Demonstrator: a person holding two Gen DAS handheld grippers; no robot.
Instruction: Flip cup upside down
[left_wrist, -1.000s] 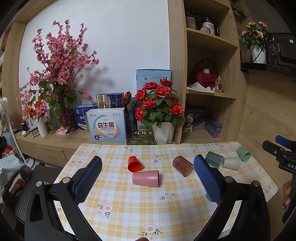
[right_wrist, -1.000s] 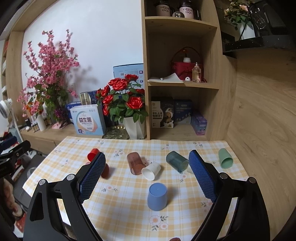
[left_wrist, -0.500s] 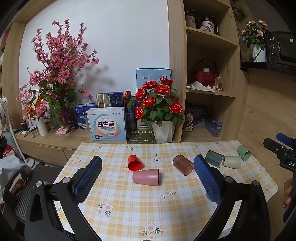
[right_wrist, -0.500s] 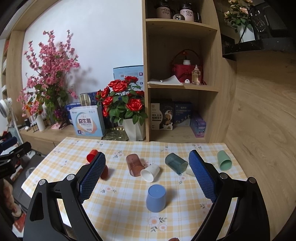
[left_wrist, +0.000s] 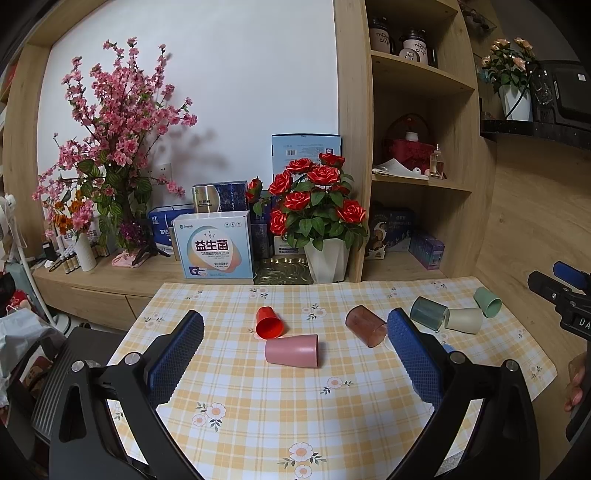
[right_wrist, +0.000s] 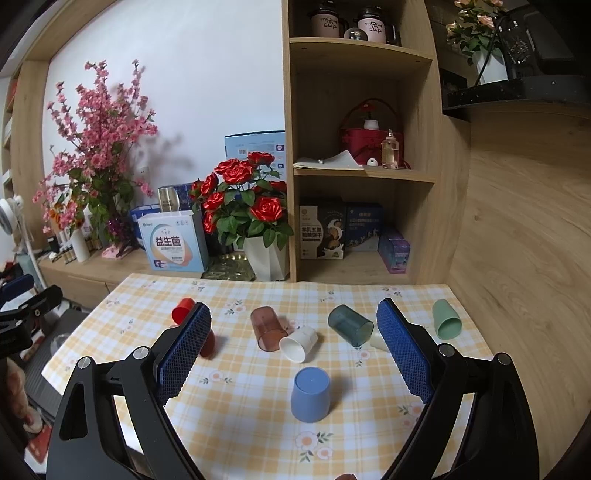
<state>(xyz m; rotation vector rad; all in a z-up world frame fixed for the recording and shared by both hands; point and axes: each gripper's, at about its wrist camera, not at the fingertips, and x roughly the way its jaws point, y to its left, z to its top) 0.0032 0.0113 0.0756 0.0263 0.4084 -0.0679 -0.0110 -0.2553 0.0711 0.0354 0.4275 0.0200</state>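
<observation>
Several cups lie on the checked tablecloth. A blue cup stands upside down in front of my right gripper, which is open and empty above the table. On their sides lie a white cup, a brown translucent cup, a dark teal cup, a green cup and a red cup. My left gripper is open and empty, with a pink cup and the red cup lying between its fingers in the view.
A vase of red roses, boxes and a pink blossom plant stand on the sideboard behind the table. A wooden shelf unit rises at the back right. The right gripper shows at the left wrist view's right edge.
Both grippers have drawn back and up slightly, so the cups sit a little lower and farther in the views. No cup has moved.
</observation>
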